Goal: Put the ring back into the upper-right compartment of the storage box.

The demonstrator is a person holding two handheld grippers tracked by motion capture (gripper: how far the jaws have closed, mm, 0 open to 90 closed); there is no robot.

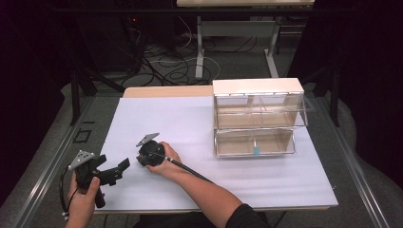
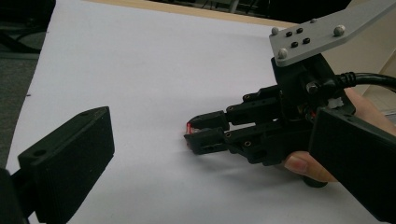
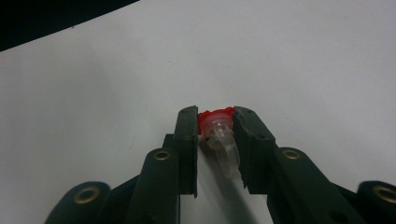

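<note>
My right gripper (image 3: 215,116) is shut on a small clear tube (image 3: 224,147) with a red cap (image 3: 208,117). The pads press on it just below the cap, and it lies low over the white sheet (image 1: 190,118). In the left gripper view the right gripper (image 2: 189,133) points left with a red glint of the cap (image 2: 188,126) between its tips. In the high view it (image 1: 142,159) sits at the sheet's centre-left in a hand. My left gripper (image 1: 119,171) is held open just to its left, with nothing between its jaws.
A clear two-tier bin box (image 1: 259,118) with a white top stands at the back right of the sheet. A small blue item (image 1: 256,151) lies in its lower compartment. The table's near edge (image 1: 214,208) runs below the hands.
</note>
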